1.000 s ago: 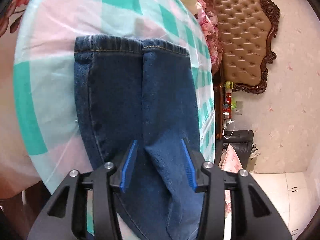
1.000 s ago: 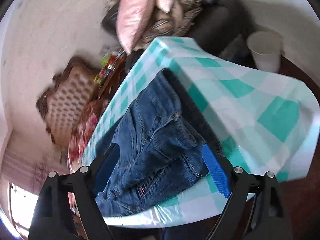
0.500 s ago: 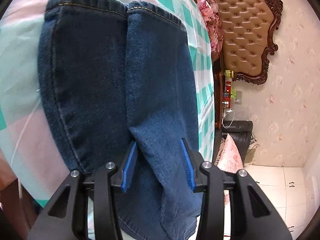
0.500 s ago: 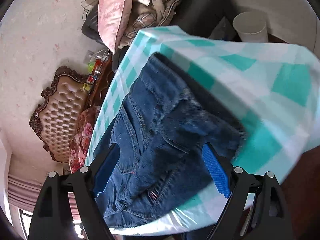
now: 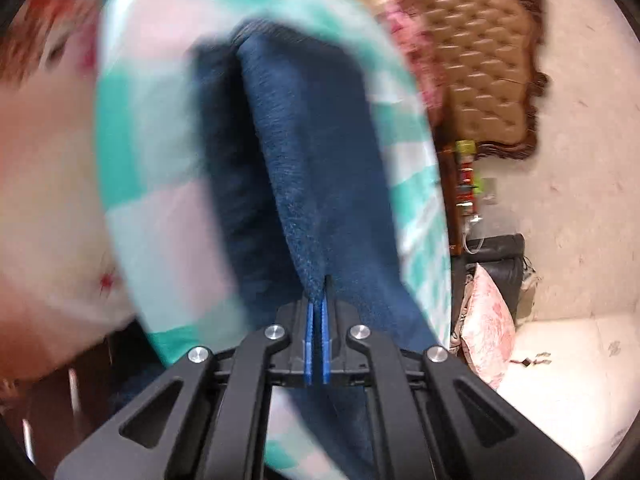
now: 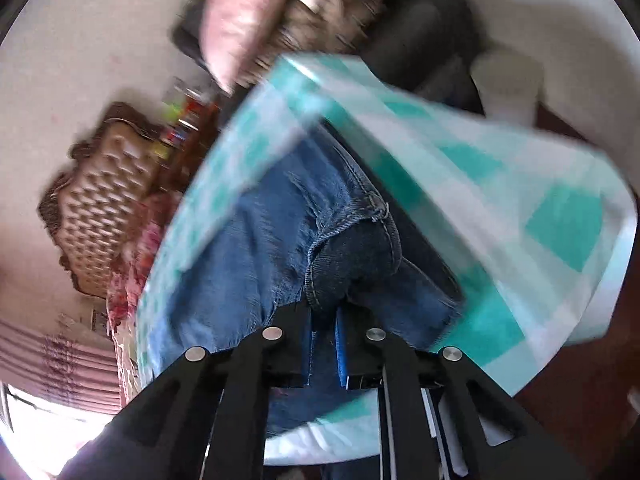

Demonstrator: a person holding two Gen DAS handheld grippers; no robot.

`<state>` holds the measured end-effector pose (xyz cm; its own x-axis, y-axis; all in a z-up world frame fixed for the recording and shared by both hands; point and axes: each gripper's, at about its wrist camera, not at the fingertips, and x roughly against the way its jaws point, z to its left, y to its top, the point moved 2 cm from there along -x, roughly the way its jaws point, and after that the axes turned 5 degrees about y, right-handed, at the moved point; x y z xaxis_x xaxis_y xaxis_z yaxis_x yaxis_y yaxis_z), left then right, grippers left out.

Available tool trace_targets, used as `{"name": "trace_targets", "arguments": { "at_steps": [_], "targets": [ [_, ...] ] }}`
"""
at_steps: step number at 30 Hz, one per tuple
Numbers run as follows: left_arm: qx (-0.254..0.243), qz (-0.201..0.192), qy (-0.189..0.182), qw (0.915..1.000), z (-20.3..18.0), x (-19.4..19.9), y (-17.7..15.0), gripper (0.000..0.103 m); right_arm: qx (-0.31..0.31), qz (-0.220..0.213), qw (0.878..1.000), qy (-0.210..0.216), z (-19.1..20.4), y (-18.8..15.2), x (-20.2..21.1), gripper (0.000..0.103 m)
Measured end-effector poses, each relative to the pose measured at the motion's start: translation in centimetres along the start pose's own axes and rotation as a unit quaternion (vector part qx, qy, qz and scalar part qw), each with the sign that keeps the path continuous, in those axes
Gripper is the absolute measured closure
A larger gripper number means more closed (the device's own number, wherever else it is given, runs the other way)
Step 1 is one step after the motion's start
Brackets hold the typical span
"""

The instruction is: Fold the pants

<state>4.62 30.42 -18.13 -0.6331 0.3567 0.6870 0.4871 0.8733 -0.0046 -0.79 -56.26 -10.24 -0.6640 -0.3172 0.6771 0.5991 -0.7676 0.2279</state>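
Blue denim pants [image 5: 320, 168] lie on a table with a teal, pink and white checked cloth [image 5: 160, 220]. My left gripper [image 5: 316, 320] is shut on a pinched ridge of a pant leg and lifts it off the cloth. In the right wrist view the waist end of the pants [image 6: 280, 248] shows with pockets and seams. My right gripper [image 6: 324, 320] is shut on a bunched fold of denim near the waist. Both views are motion-blurred.
A tufted brown headboard [image 5: 480, 60] and floral bedding [image 5: 400, 20] stand beyond the table. A dark sofa with pink cushions [image 6: 248, 12] and a white bin [image 6: 508, 80] are by the far table end. White floor [image 5: 560, 360] lies to the right.
Both grippers have gone from open to shut on the denim. The left one has raised a ridge of the pant leg; the right has gathered the waist fabric.
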Motion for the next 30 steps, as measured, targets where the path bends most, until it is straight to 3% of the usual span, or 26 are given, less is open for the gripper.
{"name": "trace_targets", "arguments": {
  "at_steps": [5, 6, 8, 11, 13, 17, 25, 30],
  "targets": [
    [-0.008, -0.023, -0.01, 0.9997, 0.4, 0.8, 1.2, 0.085, 0.003, 0.005, 1.0, 0.011, -0.1, 0.1, 0.1, 0.092],
    [-0.011, -0.026, -0.008, 0.9996, 0.0, 0.9, 1.8, 0.085, 0.007, 0.006, 1.0, 0.011, 0.3, 0.2, 0.2, 0.092],
    [-0.012, -0.023, 0.0, 0.9997, -0.4, 0.9, 2.5, 0.1, 0.013, 0.008, 1.0, 0.016, 0.9, 0.4, 0.5, 0.092],
    [-0.026, -0.033, 0.003, 0.9991, -1.5, 2.2, 2.5, 0.1, 0.013, 0.005, 0.999, 0.033, 1.3, 0.5, 1.9, 0.092],
    [-0.02, -0.032, 0.007, 0.9992, -1.2, 2.4, 2.4, 0.1, 0.028, 0.006, 1.0, 0.009, 1.1, 0.2, 2.0, 0.092],
    [-0.003, -0.032, 0.008, 0.9994, 0.2, 2.8, 2.2, 0.101, -0.002, 0.022, 1.0, 0.01, -0.8, -0.5, 1.4, 0.093],
    [-0.001, -0.051, -0.01, 0.9987, -0.5, 5.1, 2.4, 0.101, 0.013, 0.014, 0.999, 0.042, 0.9, -1.1, 3.6, 0.093],
    [0.012, -0.041, 0.013, 0.999, 1.1, 3.9, 2.5, 0.101, 0.02, 0.033, 0.999, 0.01, -0.7, -1.5, 1.9, 0.093]
  ]
}}
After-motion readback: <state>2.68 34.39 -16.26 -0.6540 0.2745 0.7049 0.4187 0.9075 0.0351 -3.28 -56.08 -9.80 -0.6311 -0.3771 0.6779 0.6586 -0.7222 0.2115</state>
